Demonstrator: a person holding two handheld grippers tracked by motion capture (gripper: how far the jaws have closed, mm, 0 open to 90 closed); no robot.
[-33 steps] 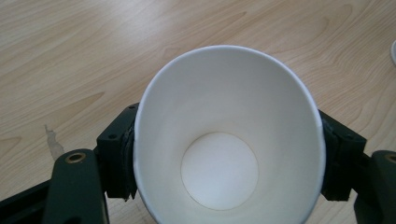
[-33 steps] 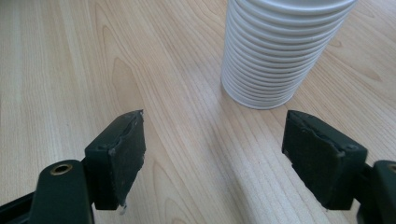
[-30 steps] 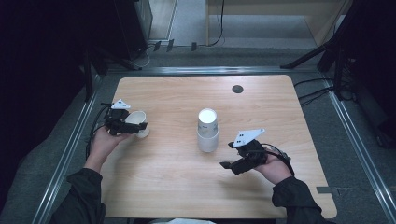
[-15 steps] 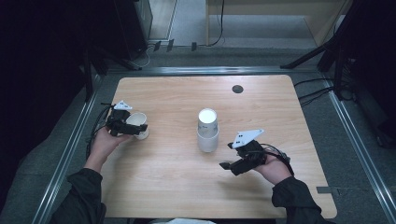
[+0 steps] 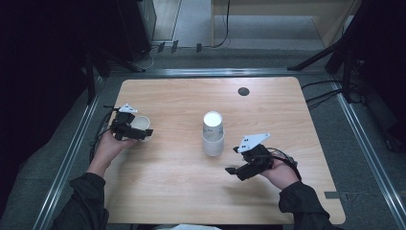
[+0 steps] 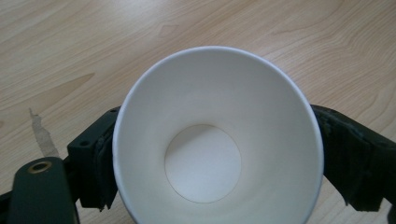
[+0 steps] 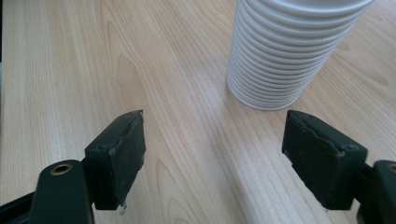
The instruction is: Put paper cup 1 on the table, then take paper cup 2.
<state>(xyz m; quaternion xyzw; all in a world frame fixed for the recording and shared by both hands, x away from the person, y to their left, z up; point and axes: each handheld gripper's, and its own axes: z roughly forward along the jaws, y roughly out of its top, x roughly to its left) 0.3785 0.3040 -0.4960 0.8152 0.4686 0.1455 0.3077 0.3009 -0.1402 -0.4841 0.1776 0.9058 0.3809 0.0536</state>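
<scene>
Paper cup (image 6: 218,140) — smooth, white, unprinted, on the pale wood-grain desk (image 5: 172,187).
Left tool (image 5: 135,132) jaws just opened, cup between them; right tool (image 7: 215,154) open near ribbed cup stack (image 7: 285,51).

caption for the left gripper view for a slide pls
White paper cup seen from above, standing between the left gripper's just-opened jaws on the wooden table.
</scene>
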